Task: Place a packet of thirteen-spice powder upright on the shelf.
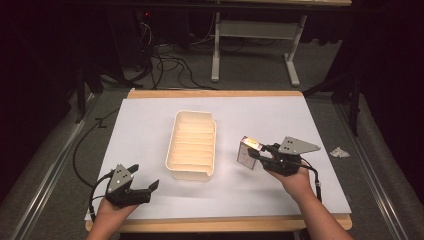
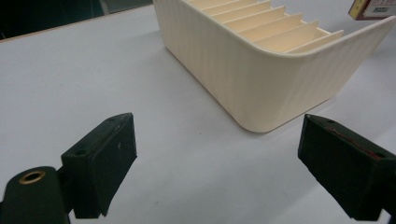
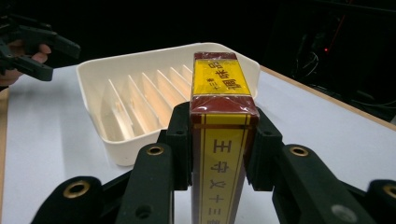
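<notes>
Black jaws of the right claw [image 3: 219,154] clamp a red-and-yellow box [image 3: 223,140] upright above the white table [image 1: 260,195], just right of the cream ribbed tray [image 1: 192,145]. Left claw [image 1: 145,182] gapes wide, empty, near the tray's corner.

The box [image 3: 223,140] clamped in the right gripper [image 3: 219,154] carries Chinese print: gold characters run down its narrow dark-red and yellow edge, reading 王守义十三, with the lowest cut off by the frame. Its yellow top panel bears larger dark characters seen upside down, which I cannot read with confidence. In the left gripper view a corner of the box [image 2: 373,8] shows faint lettering too blurred to read.
</notes>
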The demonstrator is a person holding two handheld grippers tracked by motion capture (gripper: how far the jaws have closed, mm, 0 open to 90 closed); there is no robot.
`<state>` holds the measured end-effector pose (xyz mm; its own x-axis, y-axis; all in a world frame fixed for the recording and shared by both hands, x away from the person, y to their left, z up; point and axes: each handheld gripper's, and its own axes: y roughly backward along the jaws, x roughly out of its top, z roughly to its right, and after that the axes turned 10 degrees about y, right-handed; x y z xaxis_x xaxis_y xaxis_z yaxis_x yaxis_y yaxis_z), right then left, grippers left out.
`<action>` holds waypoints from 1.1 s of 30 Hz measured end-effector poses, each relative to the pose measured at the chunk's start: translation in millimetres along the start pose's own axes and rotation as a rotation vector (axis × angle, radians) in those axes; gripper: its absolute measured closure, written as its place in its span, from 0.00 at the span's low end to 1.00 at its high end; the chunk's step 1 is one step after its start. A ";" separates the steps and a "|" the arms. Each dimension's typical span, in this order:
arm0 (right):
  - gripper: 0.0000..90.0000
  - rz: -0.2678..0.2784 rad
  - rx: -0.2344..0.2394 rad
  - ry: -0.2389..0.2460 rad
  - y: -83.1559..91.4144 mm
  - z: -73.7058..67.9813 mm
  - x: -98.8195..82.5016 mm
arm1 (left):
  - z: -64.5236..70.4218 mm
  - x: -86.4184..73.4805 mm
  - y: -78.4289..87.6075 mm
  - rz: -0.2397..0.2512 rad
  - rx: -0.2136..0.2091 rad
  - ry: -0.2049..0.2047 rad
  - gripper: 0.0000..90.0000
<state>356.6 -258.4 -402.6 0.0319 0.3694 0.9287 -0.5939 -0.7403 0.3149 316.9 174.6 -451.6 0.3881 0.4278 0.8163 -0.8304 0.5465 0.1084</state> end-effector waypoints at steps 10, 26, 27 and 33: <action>0.76 0.007 0.029 0.005 -4.4 -7.3 5.1 | -0.8 0.3 -0.2 0.000 0.001 0.003 0.14; 0.76 0.060 0.109 0.034 -38.0 -13.4 31.9 | -2.9 1.1 0.7 -0.003 0.002 -0.001 0.14; 0.76 0.059 0.118 0.038 -41.1 -14.3 33.7 | -2.8 1.2 1.2 0.000 0.002 0.000 0.14; 0.76 0.065 0.154 0.059 -57.4 -19.3 42.7 | -3.0 1.4 1.7 0.002 0.005 0.003 0.14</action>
<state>376.6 -189.3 -384.7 -0.0526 0.3470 0.9364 -0.4625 -0.8395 0.2852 317.3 178.3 -452.0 0.3874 0.4309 0.8150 -0.8331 0.5421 0.1094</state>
